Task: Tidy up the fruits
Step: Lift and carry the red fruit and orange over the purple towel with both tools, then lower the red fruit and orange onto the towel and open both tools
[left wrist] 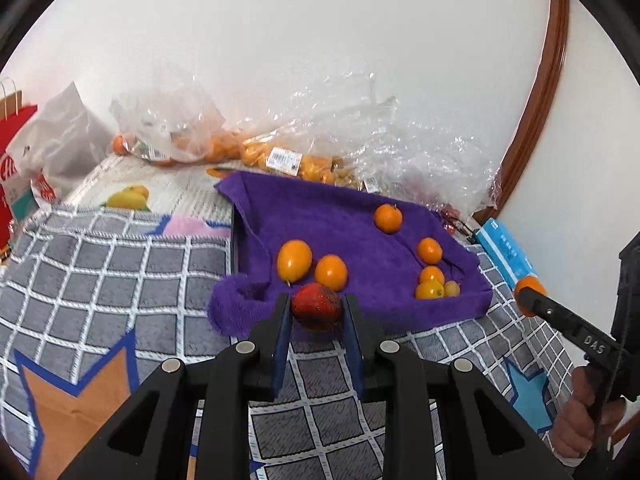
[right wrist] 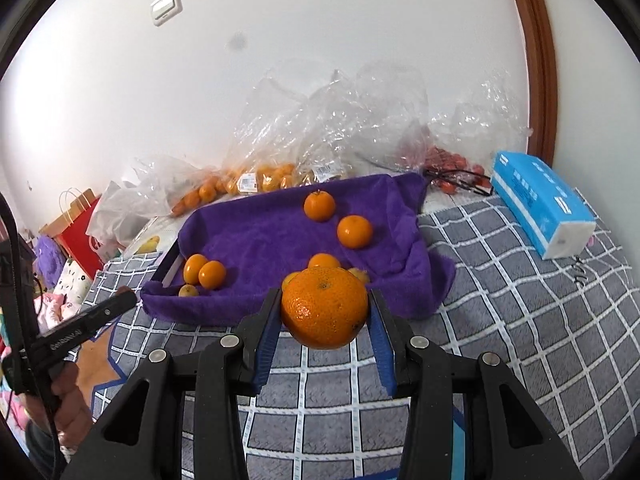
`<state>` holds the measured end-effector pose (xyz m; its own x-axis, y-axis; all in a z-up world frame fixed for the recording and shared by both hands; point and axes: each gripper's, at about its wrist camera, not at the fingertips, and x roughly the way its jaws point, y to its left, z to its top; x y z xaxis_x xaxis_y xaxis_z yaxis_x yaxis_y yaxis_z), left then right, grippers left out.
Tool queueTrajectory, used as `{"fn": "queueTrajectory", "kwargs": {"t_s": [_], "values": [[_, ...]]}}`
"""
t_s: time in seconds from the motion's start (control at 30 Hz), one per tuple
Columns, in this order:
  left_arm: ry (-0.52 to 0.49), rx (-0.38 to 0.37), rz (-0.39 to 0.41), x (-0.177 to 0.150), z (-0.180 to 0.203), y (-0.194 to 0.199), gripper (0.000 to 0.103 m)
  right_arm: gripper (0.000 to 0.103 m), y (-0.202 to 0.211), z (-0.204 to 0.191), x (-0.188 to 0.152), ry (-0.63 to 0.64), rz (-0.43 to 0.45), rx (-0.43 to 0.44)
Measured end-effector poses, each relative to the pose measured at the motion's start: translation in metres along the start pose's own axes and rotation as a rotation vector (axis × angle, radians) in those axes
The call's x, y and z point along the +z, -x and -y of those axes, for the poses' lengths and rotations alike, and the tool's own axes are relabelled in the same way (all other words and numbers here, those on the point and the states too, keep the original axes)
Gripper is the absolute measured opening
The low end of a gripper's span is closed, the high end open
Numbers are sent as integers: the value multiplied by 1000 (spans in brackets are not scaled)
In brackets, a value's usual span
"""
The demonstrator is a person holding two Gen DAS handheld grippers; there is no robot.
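My left gripper (left wrist: 317, 307) is shut on a red strawberry (left wrist: 316, 306), held just above the near edge of a purple towel (left wrist: 344, 224) draped over a tray. My right gripper (right wrist: 324, 312) is shut on a large orange (right wrist: 324, 307), held in front of the same towel (right wrist: 280, 228). Several oranges and small kumquats lie on the towel, such as an oval one (left wrist: 294, 260) and a round one (right wrist: 354, 231). The right gripper with its orange also shows in the left wrist view (left wrist: 530, 295). The left gripper also shows at the left of the right wrist view (right wrist: 120, 300).
Clear plastic bags (left wrist: 280, 136) holding more oranges and red fruit lie against the wall behind the towel. A blue tissue pack (right wrist: 540, 208) lies at the right. A red paper bag (left wrist: 12, 152) and a white bag stand at the far left. A checked grey blanket (left wrist: 120, 280) covers the surface.
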<state>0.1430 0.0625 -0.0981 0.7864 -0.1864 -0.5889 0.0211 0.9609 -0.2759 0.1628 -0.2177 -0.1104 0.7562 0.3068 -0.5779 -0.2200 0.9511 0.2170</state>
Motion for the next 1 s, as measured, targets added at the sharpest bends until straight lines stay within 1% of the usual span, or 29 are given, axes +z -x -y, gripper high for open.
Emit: {"fn": "queueTrajectory", "kwargs": {"t_s": [0.23, 0.43, 0.5, 0.6, 0.8, 0.9, 0.93, 1.0], "values": [[5, 42, 1, 22, -7, 0, 24, 42, -11, -4, 14, 34, 9, -6], [10, 27, -40, 39, -1, -31, 24, 42, -35, 3, 30, 51, 3, -20], [14, 9, -56, 42, 4, -44, 24, 42, -43, 5, 34, 55, -1, -28], [20, -33, -85, 43, 14, -64, 24, 42, -59, 13, 41, 55, -15, -43], [-9, -65, -131, 35, 35, -97, 24, 42, -86, 30, 40, 36, -44, -65], [-34, -62, -141, 25, 40, -108, 24, 42, -99, 37, 33, 9, -66, -45], [-50, -50, -138, 22, 41, -111, 24, 42, -102, 37, 32, 10, -75, -46], [-64, -53, -129, 20, 44, -111, 24, 42, -106, 36, 31, 21, -75, -63]]}}
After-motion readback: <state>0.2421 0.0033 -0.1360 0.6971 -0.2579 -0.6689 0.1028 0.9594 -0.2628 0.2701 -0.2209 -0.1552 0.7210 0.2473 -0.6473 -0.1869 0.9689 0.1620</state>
